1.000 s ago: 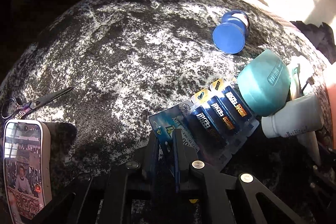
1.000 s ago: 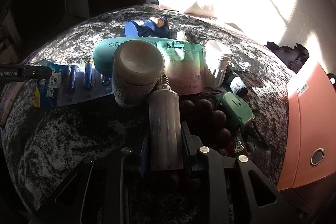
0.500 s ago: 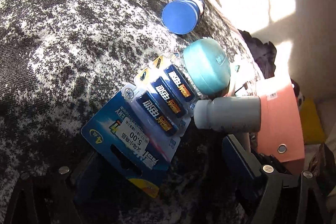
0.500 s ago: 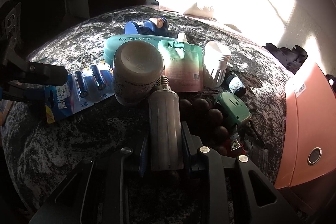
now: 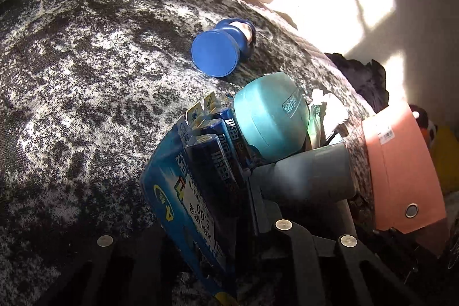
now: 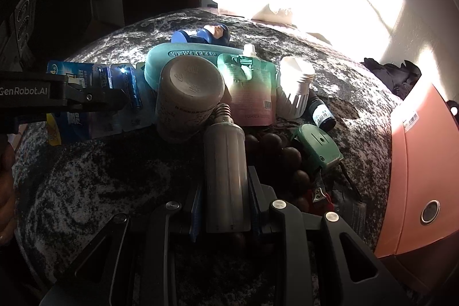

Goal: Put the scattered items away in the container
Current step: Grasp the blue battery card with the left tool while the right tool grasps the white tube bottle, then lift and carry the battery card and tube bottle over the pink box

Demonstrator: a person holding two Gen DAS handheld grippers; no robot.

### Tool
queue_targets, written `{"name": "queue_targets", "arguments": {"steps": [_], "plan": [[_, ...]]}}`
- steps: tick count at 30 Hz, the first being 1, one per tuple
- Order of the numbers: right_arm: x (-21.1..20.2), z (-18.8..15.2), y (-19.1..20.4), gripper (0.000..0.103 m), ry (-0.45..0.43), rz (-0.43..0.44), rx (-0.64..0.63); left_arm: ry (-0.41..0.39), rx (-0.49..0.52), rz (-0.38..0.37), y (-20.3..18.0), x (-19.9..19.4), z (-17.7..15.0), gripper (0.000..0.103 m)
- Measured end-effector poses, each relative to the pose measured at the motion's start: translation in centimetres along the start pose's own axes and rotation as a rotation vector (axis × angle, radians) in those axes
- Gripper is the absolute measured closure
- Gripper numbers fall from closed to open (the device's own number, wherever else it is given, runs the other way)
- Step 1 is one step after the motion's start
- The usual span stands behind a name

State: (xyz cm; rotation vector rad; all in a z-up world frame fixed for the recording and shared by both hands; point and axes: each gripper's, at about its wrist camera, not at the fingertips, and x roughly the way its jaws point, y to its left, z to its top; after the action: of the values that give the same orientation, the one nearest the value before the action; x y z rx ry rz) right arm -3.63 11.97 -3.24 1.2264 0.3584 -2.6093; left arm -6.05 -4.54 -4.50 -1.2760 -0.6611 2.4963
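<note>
The left gripper is pinching the battery pack by its card and holding it tilted above the speckled cloth. The right gripper is clamping a grey bulb lengthwise between its fingers. The orange container is sitting at the right edge (its inside is not showing, so what it already holds cannot be told). A good deal is lying out beside it: the teal case, jar, pouch, white socket, small bottle, beads, tape measure and blue figure.
</note>
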Motion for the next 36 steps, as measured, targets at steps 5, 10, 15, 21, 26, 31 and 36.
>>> {"name": "queue_targets", "arguments": {"steps": [5,10,15,21,26,31,36], "plan": [[-0.4,-0.1,-0.2,0.075,0.006,0.006,0.009,-0.009,0.038,0.062,-0.9,-1.1,-0.2,0.085],[-1.2,-0.3,0.0,0.075,0.007,0.013,0.010,-0.005,0.023,0.099,0.4,-2.3,-0.9,0.085],[-2.7,-0.9,-0.2,0.075,0.003,0.003,0.031,-0.024,0.040,0.151,0.0,-4.0,-1.9,0.085],[-6.0,-1.3,-0.2,0.075,-0.047,0.009,0.048,-0.063,0.082,0.197,-1.1,-6.4,-3.1,0.091],[-8.6,-1.8,0.2,0.075,-0.078,0.029,0.060,-0.080,0.091,0.220,-1.9,-8.4,-4.1,0.091],[-11.0,-2.4,0.7,0.075,-0.112,0.040,0.062,-0.102,0.103,0.233,-2.8,-10.4,-4.9,0.091],[-13.5,-3.0,0.7,0.075,-0.147,0.039,0.069,-0.123,0.126,0.236,-4.3,-12.4,-5.8,0.091]]}}
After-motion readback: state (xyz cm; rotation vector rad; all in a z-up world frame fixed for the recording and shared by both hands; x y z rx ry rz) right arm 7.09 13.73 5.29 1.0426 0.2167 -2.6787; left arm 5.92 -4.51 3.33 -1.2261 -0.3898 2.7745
